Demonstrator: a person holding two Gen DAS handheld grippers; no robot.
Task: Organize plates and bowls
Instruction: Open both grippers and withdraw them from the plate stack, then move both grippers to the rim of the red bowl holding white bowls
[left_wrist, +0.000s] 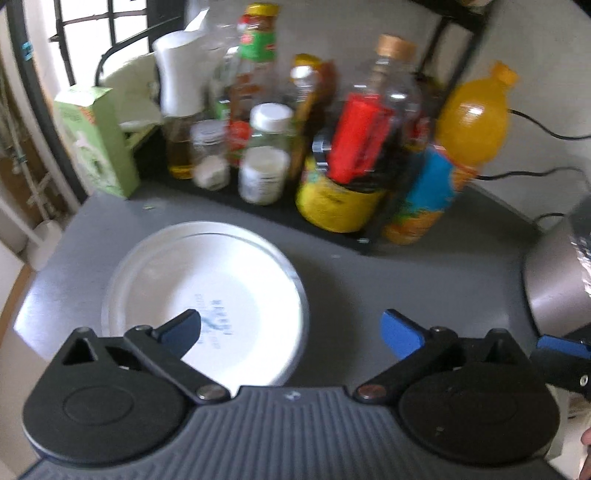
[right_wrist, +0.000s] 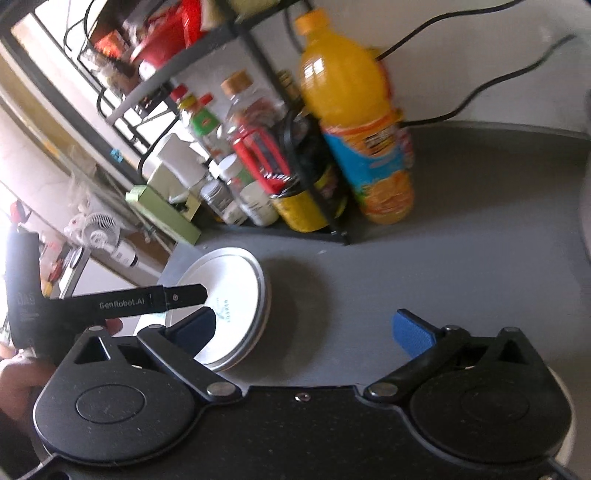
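White plate print blurred | left gripper wide, empty | right gripper wide, empty

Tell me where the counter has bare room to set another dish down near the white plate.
Bare grey counter lies right of the white plate, bordered behind by the black tray of bottles and the orange juice bottle, and at right by the metal pot. The back left is crowded with bottles and a green box.

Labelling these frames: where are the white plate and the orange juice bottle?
white plate (left_wrist: 221, 280), left wrist view, its centre.
orange juice bottle (right_wrist: 343, 85), right wrist view, its upper body.
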